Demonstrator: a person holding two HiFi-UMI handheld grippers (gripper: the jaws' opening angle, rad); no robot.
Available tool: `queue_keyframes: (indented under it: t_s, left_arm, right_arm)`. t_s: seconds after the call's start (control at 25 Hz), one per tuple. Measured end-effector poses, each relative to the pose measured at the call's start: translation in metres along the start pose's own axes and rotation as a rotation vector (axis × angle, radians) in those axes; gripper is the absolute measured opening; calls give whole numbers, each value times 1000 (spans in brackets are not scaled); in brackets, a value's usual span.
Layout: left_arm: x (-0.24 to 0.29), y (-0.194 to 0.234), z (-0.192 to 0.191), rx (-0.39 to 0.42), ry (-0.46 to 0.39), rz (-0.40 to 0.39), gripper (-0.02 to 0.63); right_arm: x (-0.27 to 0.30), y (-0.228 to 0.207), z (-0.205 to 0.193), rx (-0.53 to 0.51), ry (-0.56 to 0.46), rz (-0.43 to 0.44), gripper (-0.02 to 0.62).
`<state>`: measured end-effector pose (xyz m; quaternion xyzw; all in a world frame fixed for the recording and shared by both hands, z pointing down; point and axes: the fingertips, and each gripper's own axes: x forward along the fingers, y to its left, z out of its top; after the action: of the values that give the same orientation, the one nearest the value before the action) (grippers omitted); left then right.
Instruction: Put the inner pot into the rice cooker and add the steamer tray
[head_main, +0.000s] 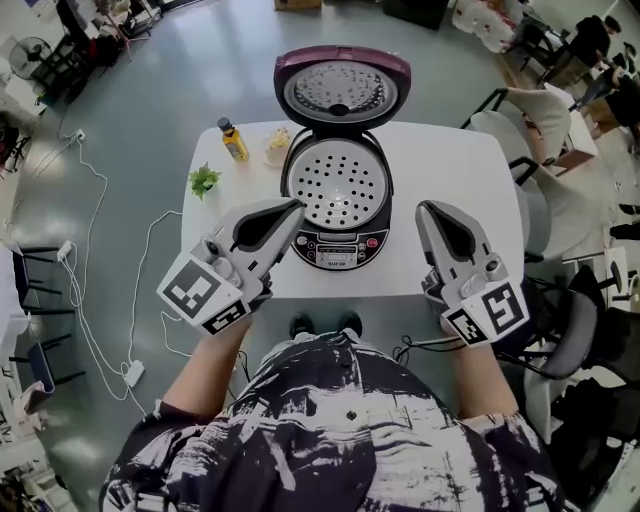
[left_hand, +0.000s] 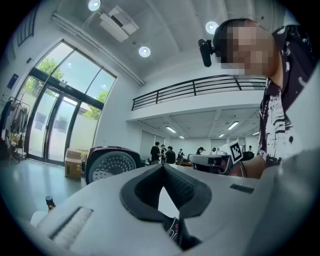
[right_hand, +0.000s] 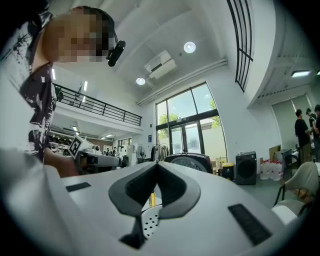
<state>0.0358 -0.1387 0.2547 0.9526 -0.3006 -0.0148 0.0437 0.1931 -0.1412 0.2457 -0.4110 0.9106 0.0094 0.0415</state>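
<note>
Since the steamer tray (head_main: 338, 185) sits inside the open rice cooker (head_main: 338, 246), loading looks finished; left gripper (head_main: 297, 206) and right gripper (head_main: 425, 208) flank it, fingers pressed together, empty, and the next move is likely lowering the lid (head_main: 342, 88).

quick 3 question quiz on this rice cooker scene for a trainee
1. True or false: the perforated silver steamer tray sits inside the open maroon rice cooker.
2. Which stands nearest the small green plant? A) yellow bottle B) black kettle C) red mug
3. Fill in: the left gripper and right gripper are both shut and hold ____.
Key: 1 true; 2 A; 3 nothing.
</note>
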Motion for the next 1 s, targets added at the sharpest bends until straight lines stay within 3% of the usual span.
queue_keyframes:
  t_s: [1.0]
  left_arm:
    - [-8,-6,-5,-8,-7,25,5]
  right_arm:
    - [19,17,-17,12,38,31,-3]
